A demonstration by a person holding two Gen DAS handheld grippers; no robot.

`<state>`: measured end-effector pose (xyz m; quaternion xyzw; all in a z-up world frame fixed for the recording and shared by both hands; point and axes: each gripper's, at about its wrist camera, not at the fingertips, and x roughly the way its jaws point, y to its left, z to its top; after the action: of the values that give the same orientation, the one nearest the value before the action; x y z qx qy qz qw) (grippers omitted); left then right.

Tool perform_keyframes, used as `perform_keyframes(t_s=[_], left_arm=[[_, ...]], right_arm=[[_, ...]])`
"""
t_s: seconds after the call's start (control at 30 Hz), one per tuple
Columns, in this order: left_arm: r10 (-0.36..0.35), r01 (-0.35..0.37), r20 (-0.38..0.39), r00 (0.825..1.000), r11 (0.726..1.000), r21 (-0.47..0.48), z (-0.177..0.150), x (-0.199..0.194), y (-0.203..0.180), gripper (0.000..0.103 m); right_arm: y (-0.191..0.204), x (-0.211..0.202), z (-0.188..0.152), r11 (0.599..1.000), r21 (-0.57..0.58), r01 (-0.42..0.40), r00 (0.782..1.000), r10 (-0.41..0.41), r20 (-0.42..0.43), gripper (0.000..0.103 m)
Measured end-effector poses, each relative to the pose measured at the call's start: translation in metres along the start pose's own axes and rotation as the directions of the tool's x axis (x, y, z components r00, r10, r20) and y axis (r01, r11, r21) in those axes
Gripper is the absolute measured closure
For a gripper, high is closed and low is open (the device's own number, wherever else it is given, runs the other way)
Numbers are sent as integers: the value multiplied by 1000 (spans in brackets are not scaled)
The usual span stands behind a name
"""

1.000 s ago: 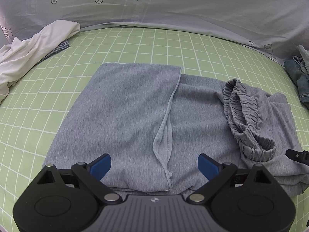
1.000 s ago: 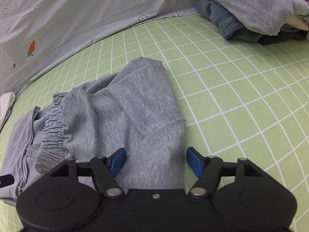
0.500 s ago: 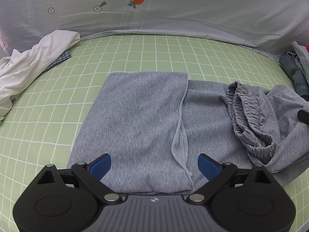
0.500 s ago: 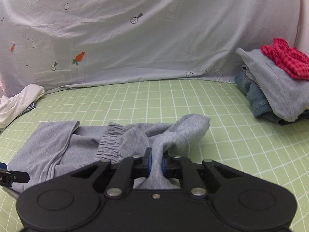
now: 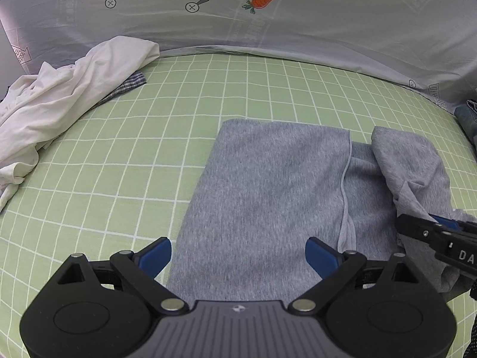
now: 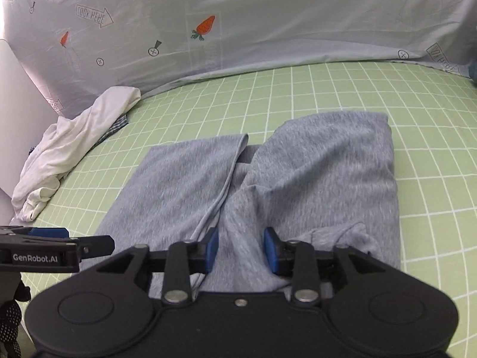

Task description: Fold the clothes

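Observation:
Grey sweatpants (image 5: 268, 197) lie on the green checked sheet, partly folded, with the right part (image 6: 325, 164) folded over toward the left part (image 6: 179, 179). My left gripper (image 5: 238, 253) is open and empty over the near edge of the left part. My right gripper (image 6: 241, 249) has its jaws partly apart, with the folded-over grey fabric lying between them; it also shows at the right edge of the left wrist view (image 5: 432, 232). The left gripper shows at the left edge of the right wrist view (image 6: 53, 244).
A crumpled white garment (image 5: 59, 95) over a checked cloth (image 5: 131, 83) lies at the far left of the bed. A pale printed sheet (image 5: 268, 15) hangs along the back. Denim clothes (image 5: 468, 116) show at the far right edge.
My right gripper carried the waistband end of the sweatpants over to the left and its jaws have come apart. The left gripper moved back and left, staying open.

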<state>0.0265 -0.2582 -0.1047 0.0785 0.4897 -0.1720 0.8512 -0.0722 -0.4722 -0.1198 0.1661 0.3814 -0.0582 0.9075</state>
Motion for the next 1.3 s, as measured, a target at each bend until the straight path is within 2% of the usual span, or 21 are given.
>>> perform_keyframes(t_s=[0.03, 0.07, 0.13, 0.2, 0.3, 0.37, 0.43, 0.53, 0.63, 0.73, 0.77, 0.8, 0.87, 0.97, 1.03, 1.17, 1.3], left_arm=[[-8, 8, 0, 1000, 1000, -7, 1, 1, 0, 7], [-23, 23, -1, 1000, 1000, -14, 2, 2, -3, 7], [-56, 56, 3, 998, 998, -15, 6, 4, -12, 7], [-98, 98, 13, 995, 995, -8, 10, 4, -26, 7], [-189, 190, 24, 982, 982, -18, 20, 5, -47, 8], [-256, 257, 20, 966, 966, -39, 26, 9, -60, 8], [-307, 307, 5, 952, 951, -45, 31, 16, -72, 8], [-343, 342, -40, 938, 939, -36, 35, 28, -92, 11], [-394, 393, -63, 917, 919, -31, 35, 35, -108, 13], [-382, 381, -100, 919, 924, -32, 32, 47, -118, 29], [-372, 370, -116, 921, 928, -38, 31, 51, -120, 45], [-365, 363, -124, 922, 931, -45, 30, 54, -121, 69], [-362, 357, -123, 924, 932, -60, 27, 54, -121, 96], [-378, 376, -58, 924, 926, -47, 24, 40, -115, 97], [-364, 364, -7, 931, 931, -10, 24, 26, -114, 97], [-291, 285, 103, 951, 956, 61, 20, -8, -110, 97], [-228, 223, 210, 951, 974, 49, 23, -36, -75, 97]], right_arm=[[-3, -10, 0, 1000, -7, 12, 999, -11, 31, 30], [-7, -21, 0, 999, -12, 31, 998, -31, 62, 26], [-16, -41, 1, 997, -22, 81, 990, -77, 120, 11], [-26, -53, -1, 984, -27, 173, 974, -168, 151, 2], [-44, -62, -6, 948, -29, 317, 940, -310, 144, 2], [-57, -64, -12, 929, -16, 371, 924, -367, 110, 2], [-66, -70, -19, 925, 9, 379, 921, -378, 95, 2], [-76, -75, -28, 917, 36, 397, 914, -398, 72, 2], [-84, -78, -32, 909, 57, 412, 908, -415, 61, 2], [-92, -79, -35, 901, 82, 426, 902, -430, 44, 2], [-94, -79, -36, 899, 89, 429, 901, -433, 37, 2], [-96, -79, -38, 897, 93, 431, 900, -435, 31, 2], [-97, -79, -39, 893, 99, 439, 896, -443, 21, 2], [-94, -76, -38, 889, 95, 447, 893, -450, 16, 2], [-91, -72, -37, 892, 90, 443, 895, -445, 12, 2], [-77, -58, -32, 908, 52, 415, 909, -416, 6, 2], [-54, -43, -25, 929, -7, 370, 929, -369, 14, 2]])
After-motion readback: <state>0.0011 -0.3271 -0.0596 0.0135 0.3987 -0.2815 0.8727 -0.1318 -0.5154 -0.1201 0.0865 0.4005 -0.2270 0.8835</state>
